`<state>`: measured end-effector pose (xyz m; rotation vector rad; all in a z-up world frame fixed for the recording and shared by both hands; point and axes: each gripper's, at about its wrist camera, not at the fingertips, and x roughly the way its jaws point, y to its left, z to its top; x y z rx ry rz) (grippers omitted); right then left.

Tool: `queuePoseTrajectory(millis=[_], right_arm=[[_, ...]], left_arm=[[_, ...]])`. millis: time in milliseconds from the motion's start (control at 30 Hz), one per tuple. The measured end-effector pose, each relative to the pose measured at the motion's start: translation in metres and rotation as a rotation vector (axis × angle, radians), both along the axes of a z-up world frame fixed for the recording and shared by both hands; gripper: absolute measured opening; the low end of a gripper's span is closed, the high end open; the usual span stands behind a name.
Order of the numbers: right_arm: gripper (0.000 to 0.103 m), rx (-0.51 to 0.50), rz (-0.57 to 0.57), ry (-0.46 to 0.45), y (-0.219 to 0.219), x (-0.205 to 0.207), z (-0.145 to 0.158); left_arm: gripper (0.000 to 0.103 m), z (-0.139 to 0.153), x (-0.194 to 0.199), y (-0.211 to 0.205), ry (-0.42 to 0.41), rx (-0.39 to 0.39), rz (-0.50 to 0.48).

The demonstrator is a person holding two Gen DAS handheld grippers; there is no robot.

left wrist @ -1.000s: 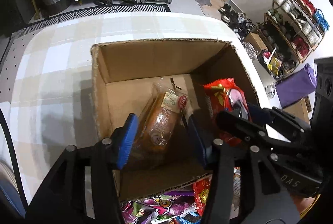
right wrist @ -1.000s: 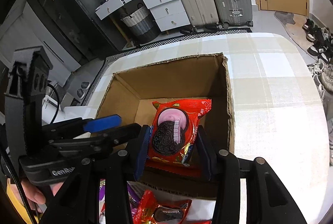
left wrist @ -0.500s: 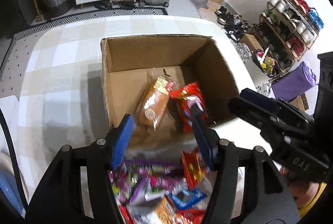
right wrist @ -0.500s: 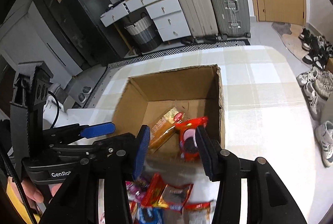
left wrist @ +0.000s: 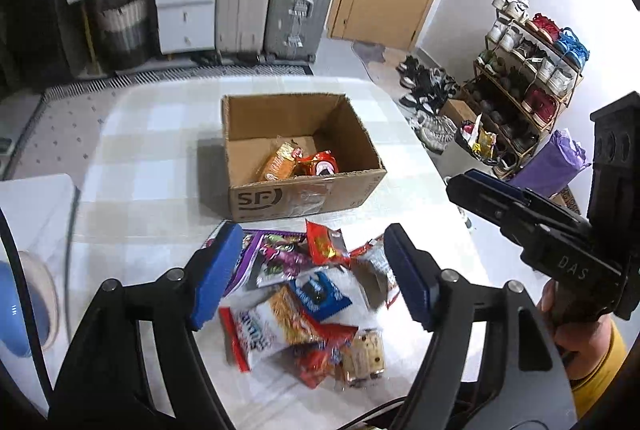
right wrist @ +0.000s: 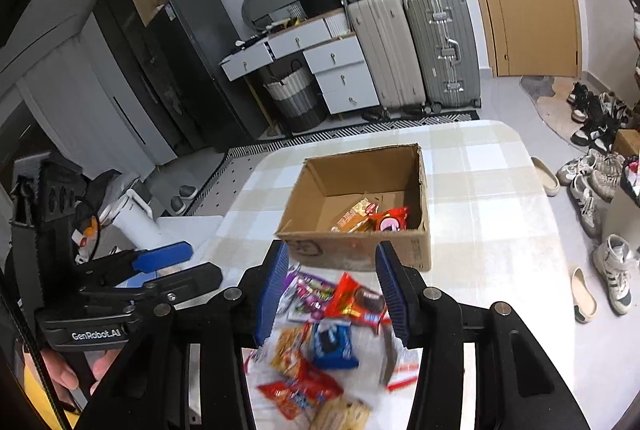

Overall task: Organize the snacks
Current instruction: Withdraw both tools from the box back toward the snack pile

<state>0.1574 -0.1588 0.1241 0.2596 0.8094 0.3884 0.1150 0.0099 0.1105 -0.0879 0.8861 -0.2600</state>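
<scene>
Hovering above a heap of snack packets (left wrist: 304, 302), the left gripper (left wrist: 310, 270) is seen with its jaws opening and nothing pinched between the blue pads. The right gripper (right wrist: 332, 294) is held spread over the same heap, also empty. Beyond both sets of fingertips, a cardboard box (left wrist: 296, 198) is set on the checked table (left wrist: 152, 166); an orange packet (left wrist: 278, 162) and a red packet (left wrist: 320, 164) are lying inside it, touching.

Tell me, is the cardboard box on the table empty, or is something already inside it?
Not empty. The cardboard box stands open-topped and holds two packets: an orange snack and a red one beside it.
</scene>
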Motion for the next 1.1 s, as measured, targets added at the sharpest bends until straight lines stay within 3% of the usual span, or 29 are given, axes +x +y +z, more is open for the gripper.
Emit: queuePoseTrajectory(millis=[300, 467, 533, 733, 867, 967, 1100], right_arm=[[0.049, -0.027, 0.004, -0.072, -0.003, -0.084, 0.002], [0.055, -0.018, 0.015, -0.125, -0.004, -0.119, -0.011], [0.068, -0.004, 0.016, -0.138, -0.004, -0.129, -0.019], [0.094, 0.0, 0.002, -0.199, -0.007, -0.147, -0.046], [0.098, 0.003, 0.022, -0.225, -0.009, -0.141, -0.064], [0.1, 0.006, 0.027, -0.195, -0.006, -0.132, -0.078], [0.1, -0.03, 0.058, -0.147, 0.006, -0.114, -0.098]], left_arm=[[0.081, 0.027, -0.104, 0.001, -0.153, 0.042, 0.064], [0.084, 0.021, -0.149, -0.003, -0.23, 0.082, 0.071], [0.084, 0.016, -0.155, -0.001, -0.242, 0.08, 0.071], [0.084, -0.012, -0.155, 0.018, -0.227, -0.005, 0.132], [0.087, -0.028, -0.144, 0.032, -0.247, -0.028, 0.169], [0.102, -0.043, -0.131, 0.041, -0.234, -0.028, 0.189], [0.102, -0.073, -0.113, 0.051, -0.211, -0.062, 0.203]])
